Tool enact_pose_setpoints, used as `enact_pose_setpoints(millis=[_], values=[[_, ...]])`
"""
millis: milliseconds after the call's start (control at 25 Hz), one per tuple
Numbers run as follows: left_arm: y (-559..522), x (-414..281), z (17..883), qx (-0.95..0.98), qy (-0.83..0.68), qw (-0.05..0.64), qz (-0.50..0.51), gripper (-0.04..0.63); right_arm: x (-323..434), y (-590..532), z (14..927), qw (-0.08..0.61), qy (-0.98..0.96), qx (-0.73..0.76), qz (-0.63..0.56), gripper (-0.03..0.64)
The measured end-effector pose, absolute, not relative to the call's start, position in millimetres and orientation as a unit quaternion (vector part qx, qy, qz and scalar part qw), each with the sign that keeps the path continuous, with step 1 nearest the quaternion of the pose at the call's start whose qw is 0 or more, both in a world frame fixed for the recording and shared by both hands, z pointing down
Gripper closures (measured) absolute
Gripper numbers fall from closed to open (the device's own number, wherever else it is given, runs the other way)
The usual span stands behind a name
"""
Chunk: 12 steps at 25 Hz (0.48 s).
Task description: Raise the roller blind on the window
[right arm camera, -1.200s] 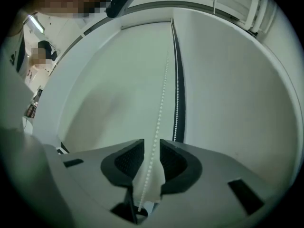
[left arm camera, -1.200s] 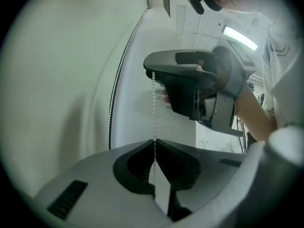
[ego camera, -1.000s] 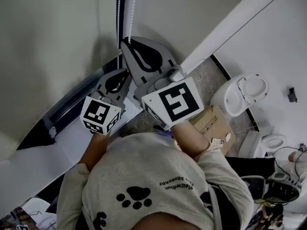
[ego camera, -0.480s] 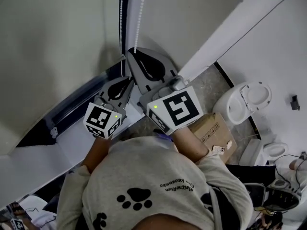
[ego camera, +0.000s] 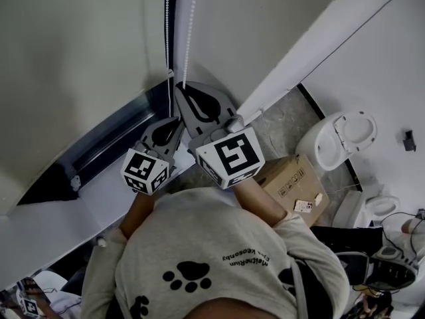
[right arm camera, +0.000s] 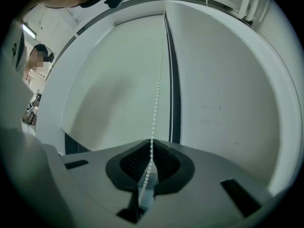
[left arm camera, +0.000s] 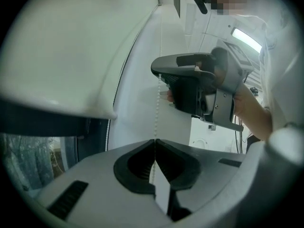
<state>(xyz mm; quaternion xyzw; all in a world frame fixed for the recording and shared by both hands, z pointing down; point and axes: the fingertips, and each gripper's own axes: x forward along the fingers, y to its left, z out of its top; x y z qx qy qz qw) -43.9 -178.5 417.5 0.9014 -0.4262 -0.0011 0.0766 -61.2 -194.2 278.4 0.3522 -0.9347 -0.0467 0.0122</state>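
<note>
While left claw point(left arm camera: 154, 140) and right claw point(right arm camera: 151, 140) each pinch it, the bead chain point(right arm camera: 156, 80) runs vertical at the edge of the roller blind point(right arm camera: 114, 80), right claw higher. Nearby: cardboard box point(ego camera: 292, 181) and toilet point(ego camera: 339, 135) on the floor point(ego camera: 285, 121).

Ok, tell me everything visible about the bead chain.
The bead chain is a string of small white beads, plastic by the look, hanging straight and taut by the pale blind. Head view shows two strands. The left gripper and the right gripper are both shut on it, the right one higher.
</note>
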Motion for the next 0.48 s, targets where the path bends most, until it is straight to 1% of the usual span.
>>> enact_pose_setpoints(millis=[120, 480], values=[[-173.6, -43.4, 442.4, 0.899, -0.428, 0.094, 0.003, 0.583, -60.6, -191.5, 304.5, 0.03, -0.933, 0.356, -0.037, 0.598], [-164.8, -37.1, 489.4, 0.898, -0.427, 0.104, 0.033, 0.583, -52.6, -185.1, 352.8, 0.06, -0.929, 0.366, -0.01, 0.597]])
